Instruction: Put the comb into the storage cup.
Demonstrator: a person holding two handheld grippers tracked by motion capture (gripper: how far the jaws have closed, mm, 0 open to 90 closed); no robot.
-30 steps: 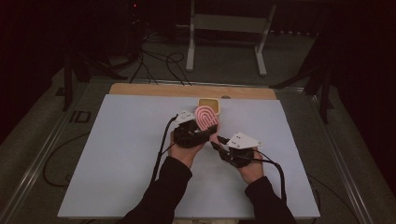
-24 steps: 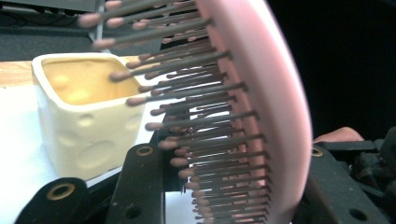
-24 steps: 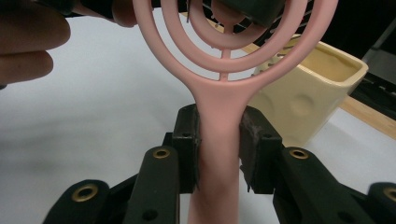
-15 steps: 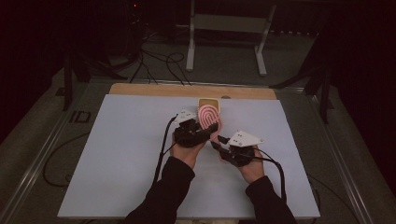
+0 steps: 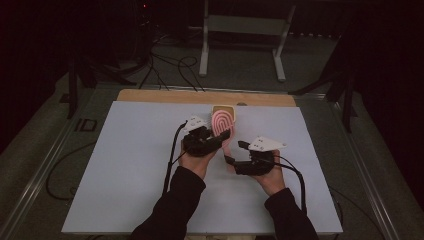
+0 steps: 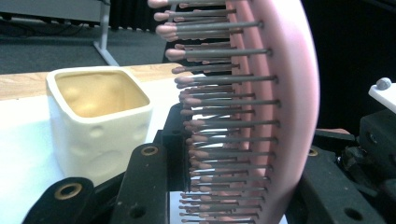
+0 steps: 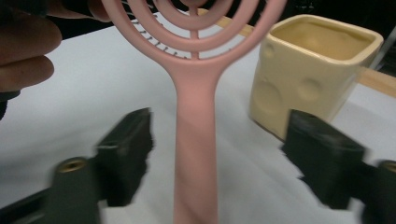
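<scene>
The left gripper (image 5: 220, 136) clamps the pink brush (image 5: 220, 122) by its head, holding it upright near the worktop's (image 5: 125, 165) far edge, just before the cup (image 5: 224, 108), likely its destination. The right gripper (image 5: 233, 152) has just spread its jaws, freeing the handle between them.

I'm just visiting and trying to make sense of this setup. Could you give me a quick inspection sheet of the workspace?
Surface: white table top, wooden strip along its far edge.
Job's things: pink hairbrush held upright; cream square cup behind it.
Clutter: nothing seen.
Grippers: left gripper shut on the hairbrush head; right gripper open, its jaws have just been opening, apart on either side of the handle.
Cables: one cable trails from each gripper; more lie on the floor beyond.
Surroundings: dark room, white metal stand behind the table.
</scene>
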